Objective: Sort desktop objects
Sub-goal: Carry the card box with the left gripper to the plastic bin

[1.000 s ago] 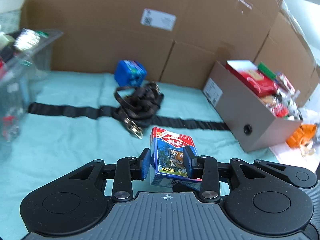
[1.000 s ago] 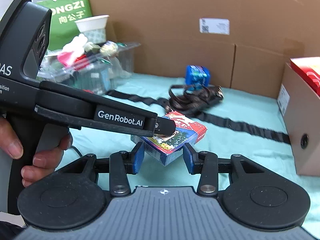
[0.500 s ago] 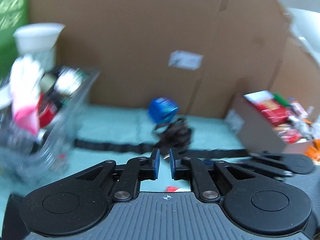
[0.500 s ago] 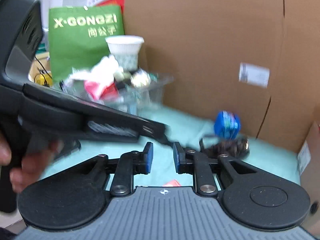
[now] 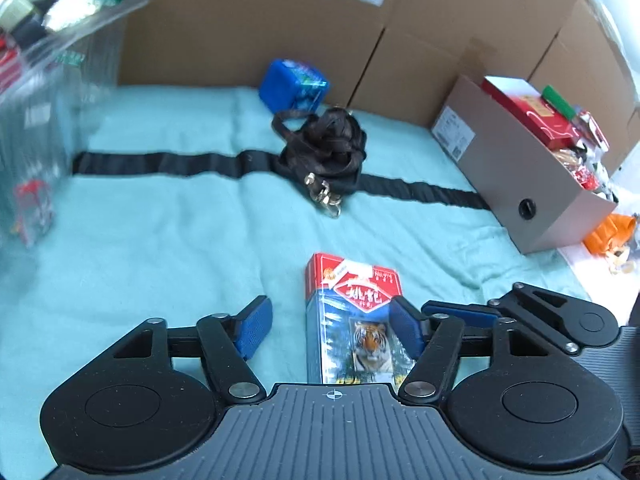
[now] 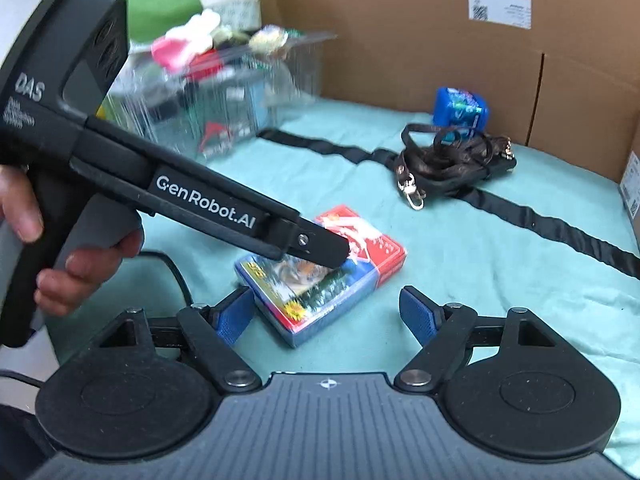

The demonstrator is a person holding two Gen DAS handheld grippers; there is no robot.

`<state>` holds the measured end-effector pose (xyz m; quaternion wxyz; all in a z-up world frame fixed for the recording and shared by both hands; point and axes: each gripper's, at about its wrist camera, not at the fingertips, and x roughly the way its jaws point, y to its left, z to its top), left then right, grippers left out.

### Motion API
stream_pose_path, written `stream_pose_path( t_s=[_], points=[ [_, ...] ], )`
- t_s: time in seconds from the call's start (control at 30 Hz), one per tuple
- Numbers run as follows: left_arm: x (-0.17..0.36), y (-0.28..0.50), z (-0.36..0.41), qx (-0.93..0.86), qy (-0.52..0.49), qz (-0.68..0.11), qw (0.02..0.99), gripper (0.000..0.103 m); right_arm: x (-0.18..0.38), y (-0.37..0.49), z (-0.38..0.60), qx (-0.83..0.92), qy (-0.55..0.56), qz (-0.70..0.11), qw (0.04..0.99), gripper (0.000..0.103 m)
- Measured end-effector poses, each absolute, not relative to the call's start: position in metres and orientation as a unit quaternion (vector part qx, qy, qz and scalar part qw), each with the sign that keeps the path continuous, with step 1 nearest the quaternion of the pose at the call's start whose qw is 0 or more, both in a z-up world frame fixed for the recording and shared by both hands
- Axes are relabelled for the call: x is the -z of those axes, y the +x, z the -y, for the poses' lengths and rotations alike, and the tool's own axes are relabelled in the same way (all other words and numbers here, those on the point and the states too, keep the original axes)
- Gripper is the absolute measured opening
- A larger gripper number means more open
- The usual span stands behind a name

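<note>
Both grippers have dipped back toward the cloth since half a second ago, and their jaws have just been opening. Left gripper [image 5: 331,328] stands wide: the card box [image 5: 352,320] lies flat between its fingers, the right pad touching or just beside the box's edge, the left pad well clear, so nothing is gripped. Right gripper [image 6: 326,316] is equally wide, with the box's near corner between its pads and neither pressing.

From the left wrist, the blue cube [image 5: 294,86] and tangled strap [image 5: 324,152] sit at 12 o'clock, the cardboard box [image 5: 520,176] of goods at 2 o'clock, and the clear bin [image 5: 44,92] at 10 o'clock.

Judging by this, regrasping the card box is the step in hand. One gripper should centre on the box's narrow sides, close squarely, then lift; the other should stay clear to avoid skewing it
</note>
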<state>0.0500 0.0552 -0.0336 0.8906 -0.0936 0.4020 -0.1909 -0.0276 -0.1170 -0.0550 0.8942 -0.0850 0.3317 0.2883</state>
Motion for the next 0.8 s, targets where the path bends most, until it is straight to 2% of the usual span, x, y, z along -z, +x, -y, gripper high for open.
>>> stream_pose_path(
  t_s=[0.13,0.17,0.23,0.3,0.37,0.4,0.43,0.5,0.8],
  points=[
    [0.035,0.050,-0.045,0.202,-0.070,-0.393,0.894,0.082,0.062,-0.015,0.114,-0.296,-0.065,-0.326,0.895,0.089],
    [0.035,0.048,-0.041,0.205,-0.054,-0.389,0.897,0.078,0.062,-0.014,0.112,-0.295,-0.065,-0.324,0.896,0.088],
    [0.034,0.044,-0.035,0.204,-0.038,-0.378,0.902,0.063,0.061,-0.013,0.107,-0.293,-0.069,-0.320,0.898,0.085],
    [0.034,0.044,-0.035,0.192,-0.040,-0.378,0.905,0.060,0.060,-0.014,0.104,-0.287,-0.073,-0.322,0.899,0.083],
    [0.033,0.043,-0.036,0.178,-0.049,-0.377,0.908,0.059,0.058,-0.016,0.103,-0.288,-0.070,-0.323,0.899,0.074],
    [0.032,0.042,-0.036,0.174,-0.052,-0.376,0.909,0.058,0.058,-0.017,0.103,-0.288,-0.069,-0.323,0.899,0.073],
    [0.030,0.040,-0.036,0.169,-0.050,-0.372,0.911,0.051,0.057,-0.018,0.103,-0.287,-0.069,-0.323,0.899,0.072],
    [0.026,0.036,-0.039,0.159,-0.048,-0.363,0.917,0.047,0.054,-0.020,0.103,-0.286,-0.067,-0.320,0.901,0.071],
    [-0.016,0.024,-0.057,0.143,-0.070,-0.306,0.939,0.047,0.015,-0.027,0.091,-0.298,-0.081,-0.262,0.915,0.070]
  ],
)
